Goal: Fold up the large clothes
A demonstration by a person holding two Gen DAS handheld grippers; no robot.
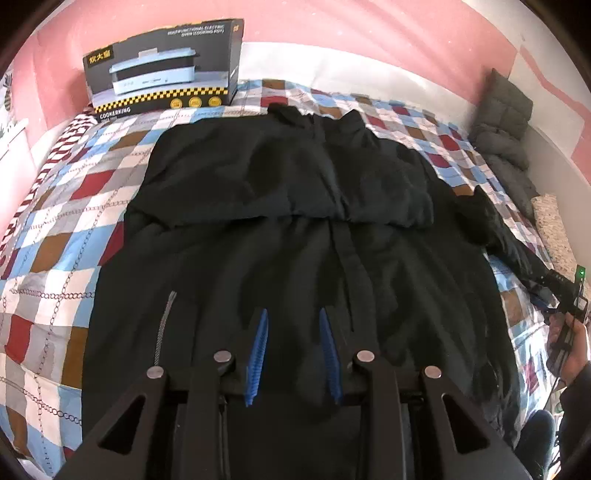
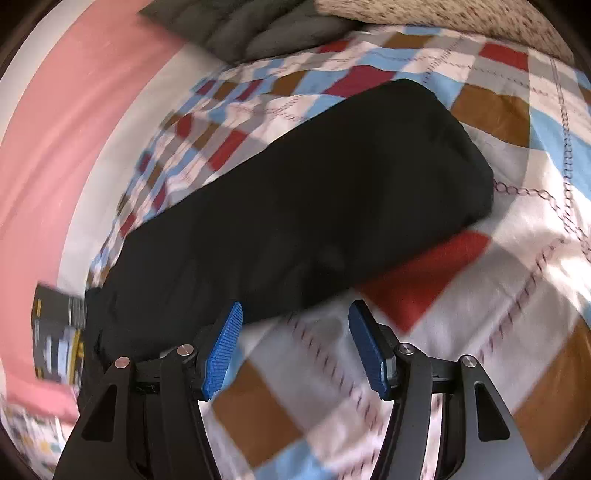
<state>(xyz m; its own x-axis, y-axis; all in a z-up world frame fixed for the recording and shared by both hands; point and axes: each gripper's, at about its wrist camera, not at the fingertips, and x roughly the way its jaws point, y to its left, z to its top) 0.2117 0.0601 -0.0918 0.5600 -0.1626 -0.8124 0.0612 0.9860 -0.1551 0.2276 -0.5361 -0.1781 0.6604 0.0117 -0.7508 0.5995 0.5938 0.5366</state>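
A large black jacket [image 1: 295, 206] lies spread on the checked bedspread [image 1: 55, 229], collar at the far end. Its left sleeve is folded across the chest. My left gripper [image 1: 293, 317] hovers open over the jacket's lower front, blue pads apart, nothing between them. In the right wrist view, the jacket's right sleeve [image 2: 314, 199] stretches out over the bedspread [image 2: 480, 314]. My right gripper [image 2: 295, 314] is open just beside the sleeve's near edge, its left pad close to the cloth. The right gripper also shows in the left wrist view [image 1: 565, 295], held by a hand at the right edge.
A dark appliance box [image 1: 162, 66] stands at the far end of the bed against the pink wall. A grey quilted garment [image 1: 506, 122] lies at the far right corner, also in the right wrist view [image 2: 258, 33]. A speckled cushion [image 2: 443, 18] is beside it.
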